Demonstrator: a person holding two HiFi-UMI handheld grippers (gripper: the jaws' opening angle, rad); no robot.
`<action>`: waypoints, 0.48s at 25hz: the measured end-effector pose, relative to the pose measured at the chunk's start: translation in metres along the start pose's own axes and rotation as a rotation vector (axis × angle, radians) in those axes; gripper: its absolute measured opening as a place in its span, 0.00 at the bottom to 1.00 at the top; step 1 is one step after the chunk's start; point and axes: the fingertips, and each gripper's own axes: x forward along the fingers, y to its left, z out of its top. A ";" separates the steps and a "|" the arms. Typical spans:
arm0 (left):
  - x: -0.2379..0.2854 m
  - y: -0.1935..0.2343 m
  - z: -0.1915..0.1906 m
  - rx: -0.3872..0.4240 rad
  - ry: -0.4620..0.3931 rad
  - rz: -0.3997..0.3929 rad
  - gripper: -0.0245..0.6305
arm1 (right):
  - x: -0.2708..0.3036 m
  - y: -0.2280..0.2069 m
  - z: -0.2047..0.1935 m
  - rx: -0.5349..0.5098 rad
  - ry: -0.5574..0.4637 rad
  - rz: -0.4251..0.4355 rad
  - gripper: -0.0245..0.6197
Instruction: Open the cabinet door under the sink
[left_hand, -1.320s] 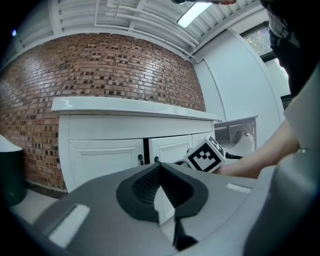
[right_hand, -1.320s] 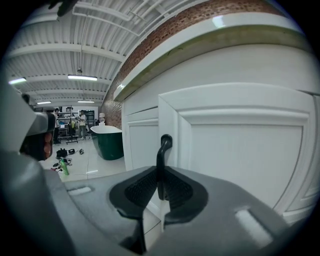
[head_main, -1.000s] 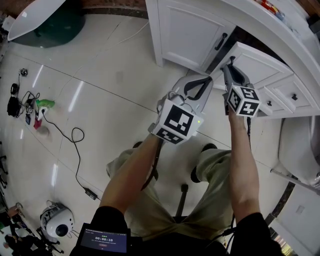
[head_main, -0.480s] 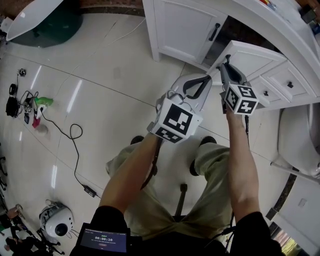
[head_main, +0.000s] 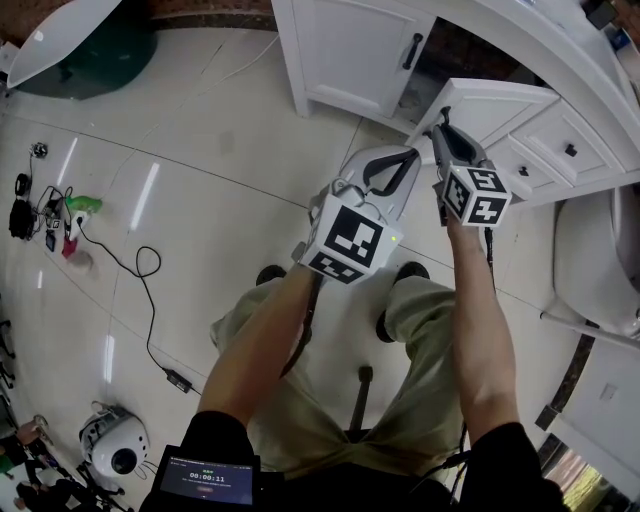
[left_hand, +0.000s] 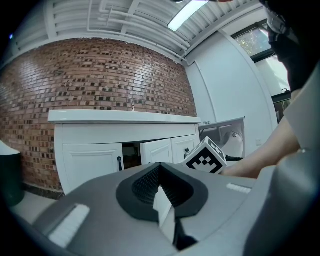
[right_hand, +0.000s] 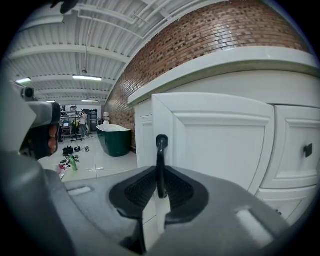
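Since a second ago the door (head_main: 490, 105) has swung wider, and both grippers have drawn back toward the person with it. The right gripper (head_main: 441, 118) is clenched on the black handle (right_hand: 160, 160), a slim bar standing upright between its jaws at the door's free edge. That door lies straight ahead of it, upper right of the head view, hinged on the drawer side, so I judge the pull runs back toward the person. It is white and panelled, angled out from a dark opening (head_main: 450, 55). The left gripper (head_main: 410, 155) sits just beside it, lower left, tips together and empty.
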 end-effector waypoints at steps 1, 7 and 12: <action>0.000 -0.002 0.000 -0.001 -0.001 0.000 0.06 | -0.002 0.000 -0.001 0.000 0.000 0.001 0.09; -0.005 -0.014 0.000 0.003 0.001 -0.003 0.06 | -0.015 -0.001 -0.005 0.006 0.001 -0.004 0.09; -0.011 -0.023 0.001 0.000 -0.003 0.002 0.06 | -0.028 0.000 -0.010 0.003 0.000 -0.003 0.09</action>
